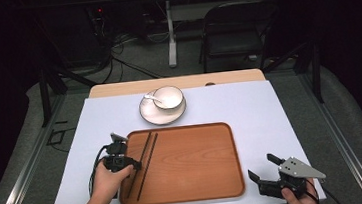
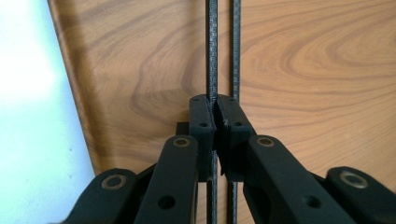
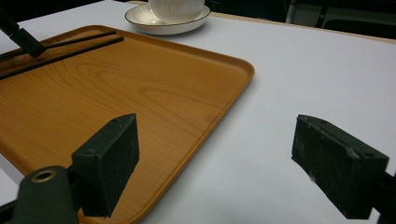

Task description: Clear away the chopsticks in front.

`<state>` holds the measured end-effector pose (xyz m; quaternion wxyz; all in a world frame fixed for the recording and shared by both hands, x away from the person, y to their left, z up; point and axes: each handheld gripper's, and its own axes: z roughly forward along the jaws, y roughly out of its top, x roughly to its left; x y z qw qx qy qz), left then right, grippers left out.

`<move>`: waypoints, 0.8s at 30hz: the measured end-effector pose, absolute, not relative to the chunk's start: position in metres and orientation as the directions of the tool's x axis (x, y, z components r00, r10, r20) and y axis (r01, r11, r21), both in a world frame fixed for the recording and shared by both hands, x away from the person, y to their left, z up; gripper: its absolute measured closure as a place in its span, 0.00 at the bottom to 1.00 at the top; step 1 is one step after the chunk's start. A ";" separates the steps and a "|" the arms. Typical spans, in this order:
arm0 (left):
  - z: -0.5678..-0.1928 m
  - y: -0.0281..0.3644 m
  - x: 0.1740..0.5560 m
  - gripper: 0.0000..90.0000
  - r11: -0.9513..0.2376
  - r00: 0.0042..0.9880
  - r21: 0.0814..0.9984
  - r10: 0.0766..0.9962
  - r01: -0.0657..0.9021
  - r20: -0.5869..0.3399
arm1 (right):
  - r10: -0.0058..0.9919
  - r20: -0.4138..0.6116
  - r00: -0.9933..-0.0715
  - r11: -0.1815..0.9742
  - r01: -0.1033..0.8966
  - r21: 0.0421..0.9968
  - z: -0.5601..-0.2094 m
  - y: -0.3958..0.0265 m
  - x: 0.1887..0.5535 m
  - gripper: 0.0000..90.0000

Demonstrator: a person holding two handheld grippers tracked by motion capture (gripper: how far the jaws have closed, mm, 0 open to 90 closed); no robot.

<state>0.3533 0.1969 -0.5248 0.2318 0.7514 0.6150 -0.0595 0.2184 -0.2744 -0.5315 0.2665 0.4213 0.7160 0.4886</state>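
Observation:
Two thin black chopsticks [image 1: 144, 160] lie side by side along the left part of a wooden tray [image 1: 190, 166]. My left gripper [image 1: 136, 165] points down at them. In the left gripper view its jaws [image 2: 215, 105] are shut on the left chopstick [image 2: 212, 46], which runs between the pads. The right chopstick [image 2: 236, 46] passes just beside the right jaw. My right gripper [image 1: 260, 164] stands open over the white table cover off the tray's near right corner, with nothing between its pads [image 3: 219, 140].
A white bowl [image 1: 168, 97] with a spoon [image 1: 152, 98] sits on a plate [image 1: 150, 116] just beyond the tray's far edge. The white cover [image 1: 270, 108] spans the table. A black chair [image 1: 237, 31] and cables stand on the floor behind.

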 end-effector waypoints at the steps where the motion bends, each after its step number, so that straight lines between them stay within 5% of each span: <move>1: -0.526 0.197 0.354 0.95 -0.140 0.238 0.272 0.898 0.952 -0.371 | 0.864 0.028 -0.503 0.168 0.342 0.925 -0.531 -0.274 0.218 0.16; 24: -0.523 0.198 0.351 0.90 -0.130 0.237 0.292 0.899 0.948 -0.369 | 0.864 0.028 -0.503 0.171 0.343 0.924 -0.531 -0.274 0.218 0.16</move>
